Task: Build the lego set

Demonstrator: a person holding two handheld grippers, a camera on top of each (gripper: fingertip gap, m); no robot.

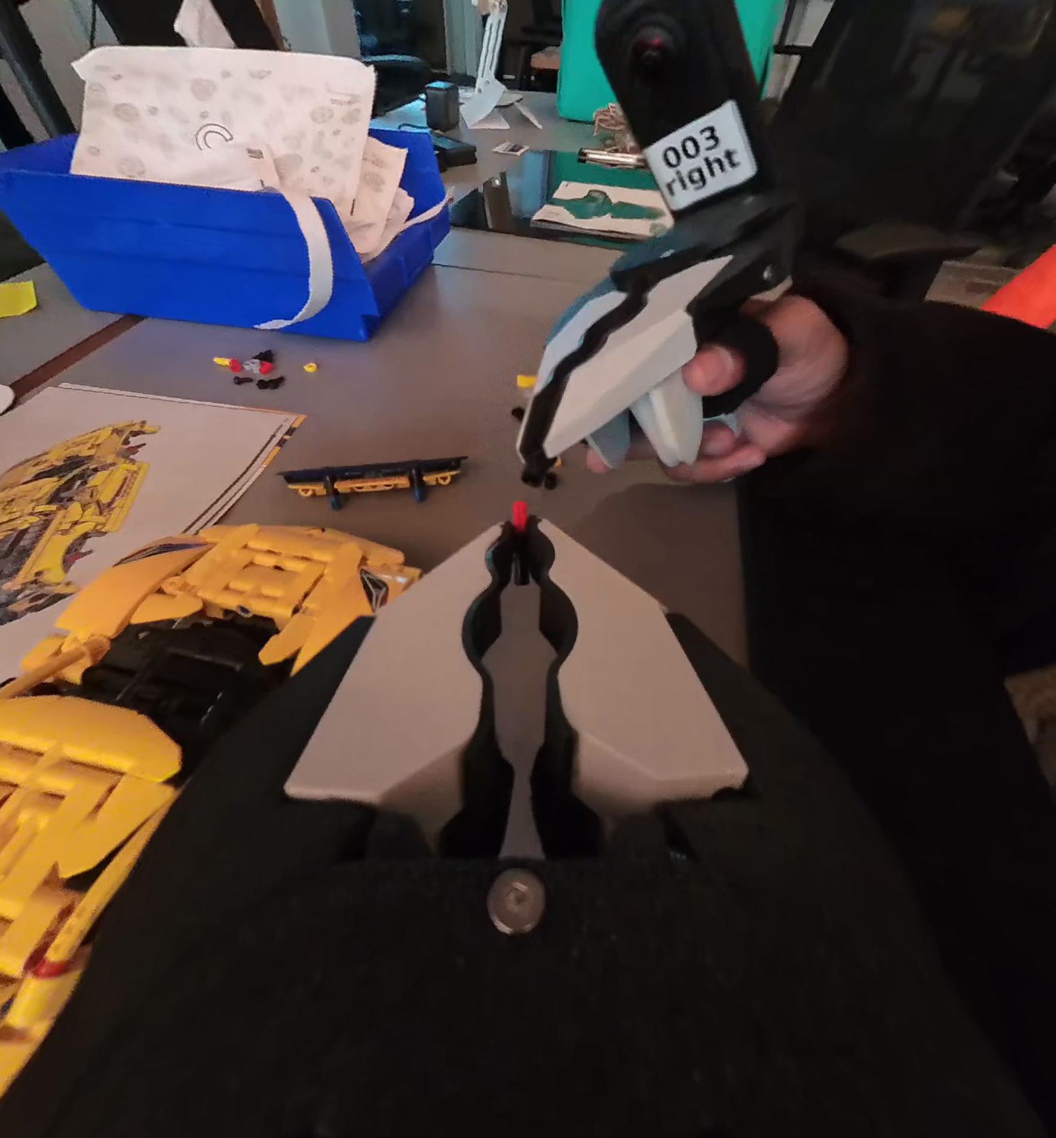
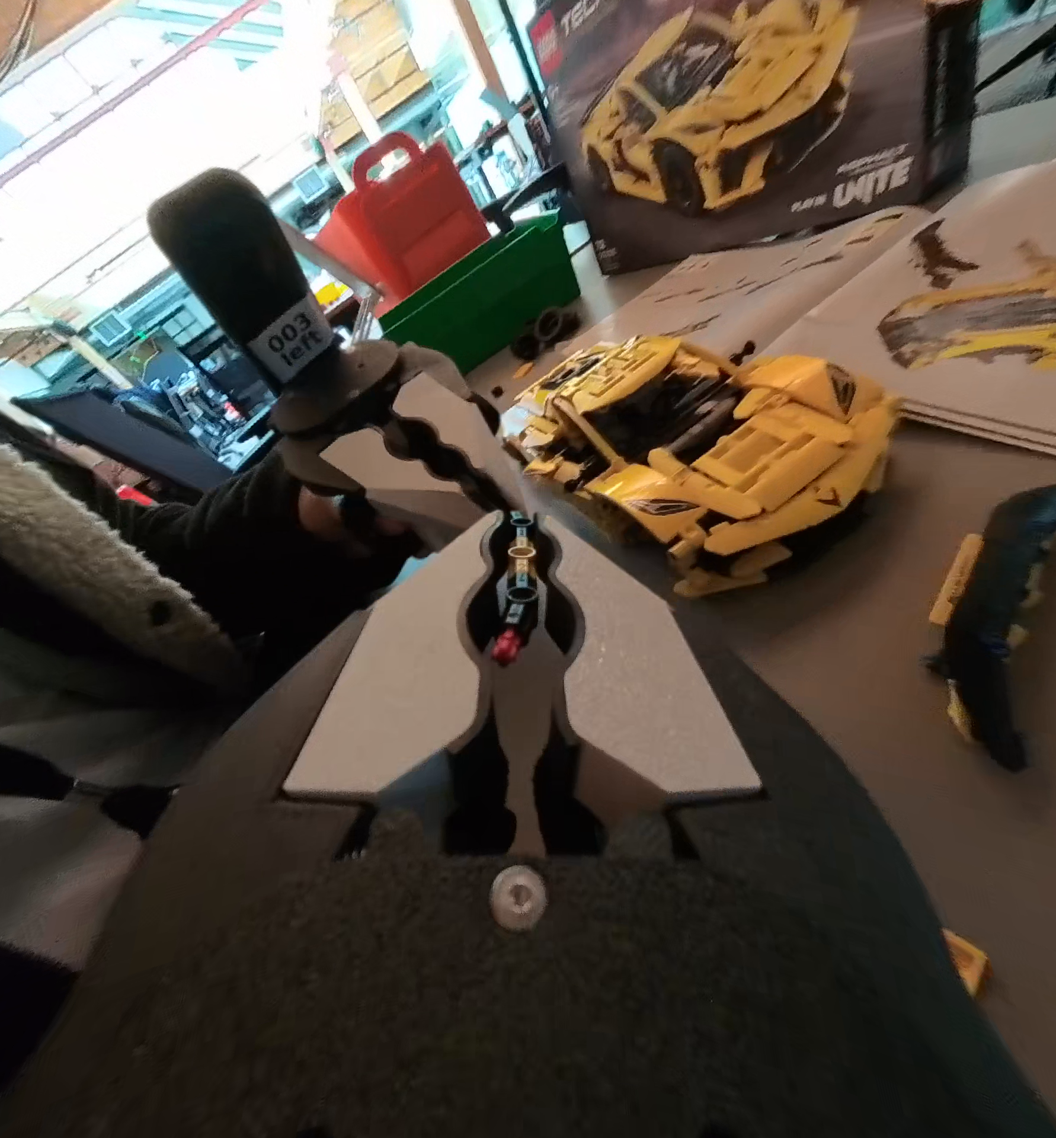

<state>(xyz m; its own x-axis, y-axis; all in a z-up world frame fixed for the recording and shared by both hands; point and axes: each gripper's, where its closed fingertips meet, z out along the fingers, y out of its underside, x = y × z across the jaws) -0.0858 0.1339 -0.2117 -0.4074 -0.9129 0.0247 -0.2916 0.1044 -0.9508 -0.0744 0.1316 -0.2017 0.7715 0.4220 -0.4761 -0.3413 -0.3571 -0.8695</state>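
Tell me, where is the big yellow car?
In the left wrist view the yellow car sits on the table's left side, partly on the instruction booklet, beside the left gripper.

Yellow lego car (image 2: 716, 456) on table, black-red pin piece (image 2: 516, 591) between jaws

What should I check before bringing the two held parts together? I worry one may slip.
1. Left gripper jaws shut on the red-tipped black piece: ok.
2. Right gripper jaws shut on the black beam: ok.
3. Both parts lined up for joining: cannot tell.
4. Yellow car lies aside, clear of both grippers: ok.
5. Booklet open at the matching step: cannot tell.
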